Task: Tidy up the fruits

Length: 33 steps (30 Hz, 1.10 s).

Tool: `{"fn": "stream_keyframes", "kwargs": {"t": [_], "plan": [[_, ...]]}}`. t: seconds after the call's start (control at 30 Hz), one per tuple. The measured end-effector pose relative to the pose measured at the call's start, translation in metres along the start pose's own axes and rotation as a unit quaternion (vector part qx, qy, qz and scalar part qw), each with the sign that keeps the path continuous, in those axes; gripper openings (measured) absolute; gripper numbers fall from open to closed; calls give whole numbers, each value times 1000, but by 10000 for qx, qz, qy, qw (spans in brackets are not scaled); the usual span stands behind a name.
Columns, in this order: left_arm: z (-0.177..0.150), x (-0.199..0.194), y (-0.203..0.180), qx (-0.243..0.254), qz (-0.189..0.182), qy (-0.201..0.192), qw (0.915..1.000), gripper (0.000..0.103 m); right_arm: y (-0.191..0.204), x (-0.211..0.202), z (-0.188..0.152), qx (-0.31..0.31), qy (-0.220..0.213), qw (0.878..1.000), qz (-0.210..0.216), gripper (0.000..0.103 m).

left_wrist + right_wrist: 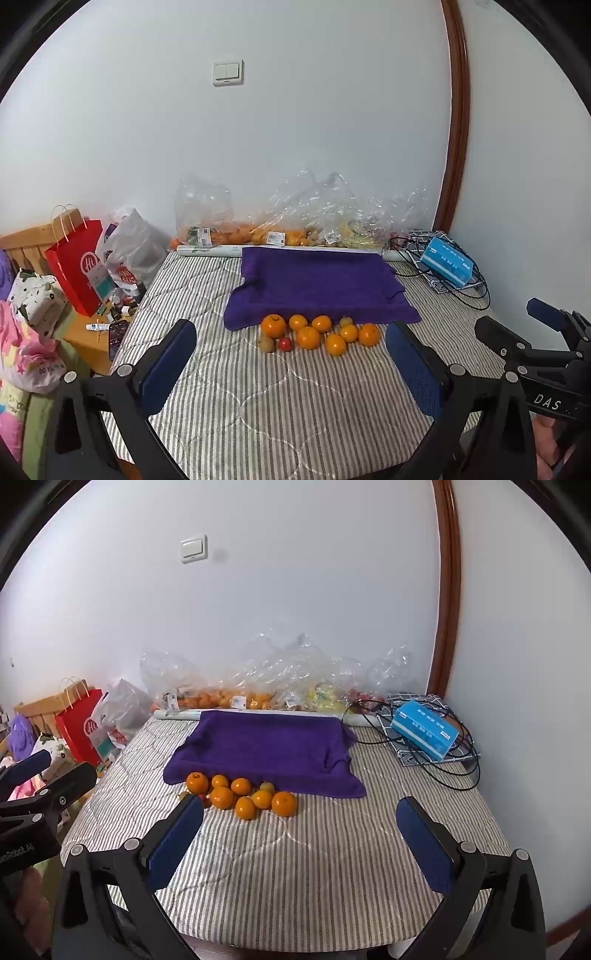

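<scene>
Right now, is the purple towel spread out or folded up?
Spread out. The purple towel lies open across the striped bed cover, slightly rumpled at its edges, with the loose fruits on the cover at its near edge.

We see a plain white wall (295,129) with a light switch (228,72) on it. A brown wooden door frame (458,122) stands at the right.

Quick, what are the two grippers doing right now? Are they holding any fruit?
Left gripper: open, holding nothing.
Right gripper: open, holding nothing.
The oranges lie untouched on the bed.
</scene>
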<state>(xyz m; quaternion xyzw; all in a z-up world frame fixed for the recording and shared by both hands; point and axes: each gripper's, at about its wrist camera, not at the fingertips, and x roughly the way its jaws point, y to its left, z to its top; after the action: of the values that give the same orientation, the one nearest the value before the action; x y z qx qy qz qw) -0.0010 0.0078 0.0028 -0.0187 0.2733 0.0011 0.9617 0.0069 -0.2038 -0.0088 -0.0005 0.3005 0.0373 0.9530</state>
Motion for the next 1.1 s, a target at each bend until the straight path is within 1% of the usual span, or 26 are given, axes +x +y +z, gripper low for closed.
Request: {"fn": "stream_keyframes", "kwargs": {"t": [0.37, 0.67, 0.83, 1.1], "plan": [[0, -1, 0, -25, -2, -7, 10000, 103, -2, -5, 4, 9, -51, 10000, 11, 103], [-5, -2, 0, -16, 6, -29, 10000, 103, -3, -5, 6, 16, -74, 10000, 28, 103], [-9, -3, 4, -93, -32, -67, 9999, 103, 0, -7, 6, -19, -108, 9999, 26, 103], [-3, 0, 5, -136, -39, -22, 9999, 103, 0, -10, 8, -47, -171, 9998, -2, 103]]}}
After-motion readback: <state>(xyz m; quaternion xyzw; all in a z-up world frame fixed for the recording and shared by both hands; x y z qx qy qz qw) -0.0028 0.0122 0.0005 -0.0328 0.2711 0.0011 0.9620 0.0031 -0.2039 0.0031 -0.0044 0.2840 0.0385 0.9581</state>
